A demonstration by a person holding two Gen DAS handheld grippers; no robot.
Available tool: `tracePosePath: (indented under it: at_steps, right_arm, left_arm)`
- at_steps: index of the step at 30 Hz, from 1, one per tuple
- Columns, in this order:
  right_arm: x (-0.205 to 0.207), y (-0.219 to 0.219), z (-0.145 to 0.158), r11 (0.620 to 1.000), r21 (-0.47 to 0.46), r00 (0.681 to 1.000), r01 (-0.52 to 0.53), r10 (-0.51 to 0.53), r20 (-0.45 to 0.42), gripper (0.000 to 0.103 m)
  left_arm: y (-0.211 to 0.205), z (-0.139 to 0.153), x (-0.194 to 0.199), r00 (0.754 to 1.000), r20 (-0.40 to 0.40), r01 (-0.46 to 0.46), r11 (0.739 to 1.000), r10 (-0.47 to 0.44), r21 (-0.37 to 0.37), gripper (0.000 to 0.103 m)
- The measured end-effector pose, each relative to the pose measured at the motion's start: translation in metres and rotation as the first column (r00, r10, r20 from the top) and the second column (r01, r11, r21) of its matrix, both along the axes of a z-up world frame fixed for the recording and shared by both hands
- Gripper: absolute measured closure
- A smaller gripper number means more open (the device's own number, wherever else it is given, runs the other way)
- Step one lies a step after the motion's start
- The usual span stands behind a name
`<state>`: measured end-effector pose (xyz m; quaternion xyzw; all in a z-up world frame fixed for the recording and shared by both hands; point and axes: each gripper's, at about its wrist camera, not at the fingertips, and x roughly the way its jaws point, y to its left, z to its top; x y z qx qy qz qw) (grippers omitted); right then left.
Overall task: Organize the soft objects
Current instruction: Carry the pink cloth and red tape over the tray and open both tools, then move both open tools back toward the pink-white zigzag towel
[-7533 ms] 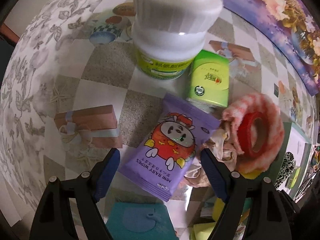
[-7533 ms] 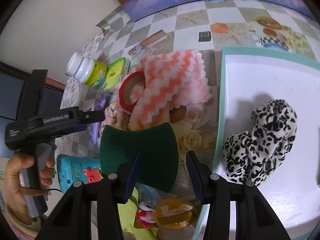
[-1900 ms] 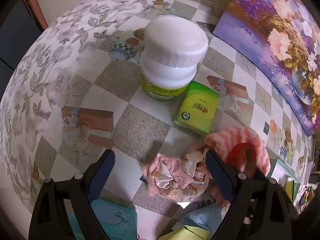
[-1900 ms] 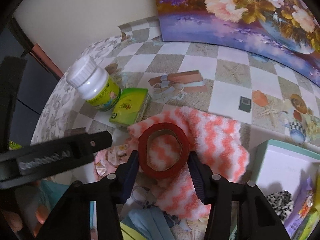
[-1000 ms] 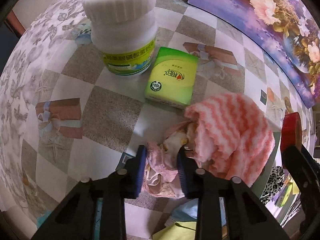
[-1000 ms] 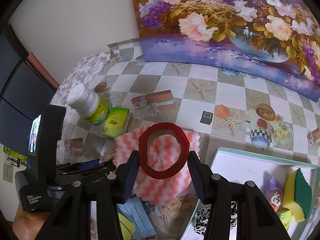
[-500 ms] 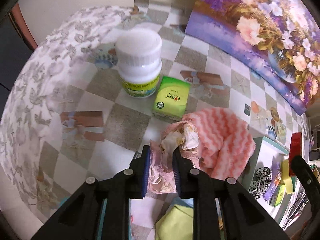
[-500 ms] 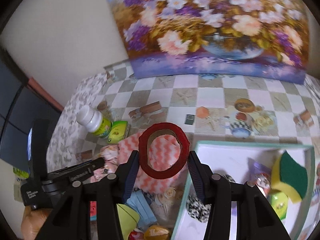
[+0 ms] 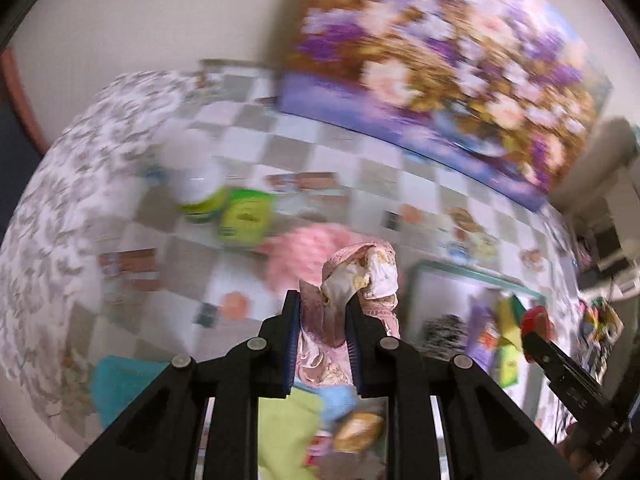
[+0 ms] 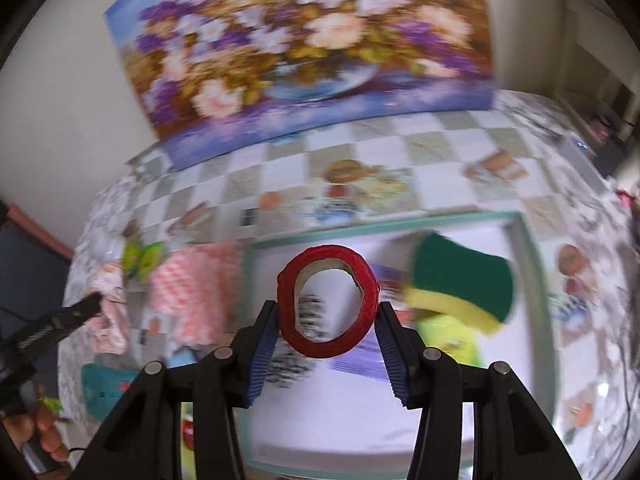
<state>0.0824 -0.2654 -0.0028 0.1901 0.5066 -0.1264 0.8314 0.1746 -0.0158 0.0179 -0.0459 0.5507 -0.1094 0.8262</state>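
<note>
Both hands are loaded here: the left gripper (image 9: 321, 320) is clamped tight on a crumpled pink cloth (image 9: 352, 276), held up above the table, and the right gripper (image 10: 326, 332) has its jaws closed against a red tape ring (image 10: 327, 301), hanging over the white tray (image 10: 532, 276) with the teal rim. I'd say the step is carrying both to the tray, so keep the squeeze steady, bring each one low over a bare patch and only then let go, clear of the green-and-yellow sponge (image 10: 464, 280) already sitting in there. The pink striped towel (image 10: 192, 284) sits on the table just left of the tray. Everything's motion-blurred, so no labels are readable, not even on the green packet (image 9: 244, 216).
</note>
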Motion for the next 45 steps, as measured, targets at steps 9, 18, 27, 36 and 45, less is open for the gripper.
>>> tracePosePath:
  at_steps: [9, 18, 27, 36, 45]
  right_arm:
    - [-0.039, -0.078, -0.009, 0.975, -0.092, 0.976, 0.202, -0.209, -0.066, 0.051]
    - [-0.056, -0.113, -0.032, 0.952, -0.108, 0.939, 0.288, -0.303, -0.166, 0.051]
    - [-0.051, -0.109, -0.047, 0.959, -0.095, 0.935, 0.266, -0.280, -0.219, 0.051]
    - [-0.047, -0.104, -0.038, 0.964, -0.106, 0.942, 0.242, -0.260, -0.211, 0.046]
    - [-0.032, -0.075, -0.020, 0.983, -0.080, 0.976, 0.166, -0.175, -0.133, 0.046]
  left_arm:
    - [-0.095, -0.012, -0.021, 0.982, -0.030, 0.186, 0.982, -0.186, 0.002, 0.081]
    - [-0.152, -0.043, -0.028, 0.962, -0.085, 0.266, 0.962, -0.260, 0.066, 0.081]
    - [-0.153, -0.049, -0.026, 0.965, -0.113, 0.242, 0.969, -0.236, 0.045, 0.055]
    - [-0.139, -0.038, -0.019, 0.975, -0.087, 0.210, 0.976, -0.205, 0.053, 0.041]
    - [-0.089, -0.043, 0.002, 0.995, -0.074, 0.080, 0.992, -0.073, 0.101, 0.032]
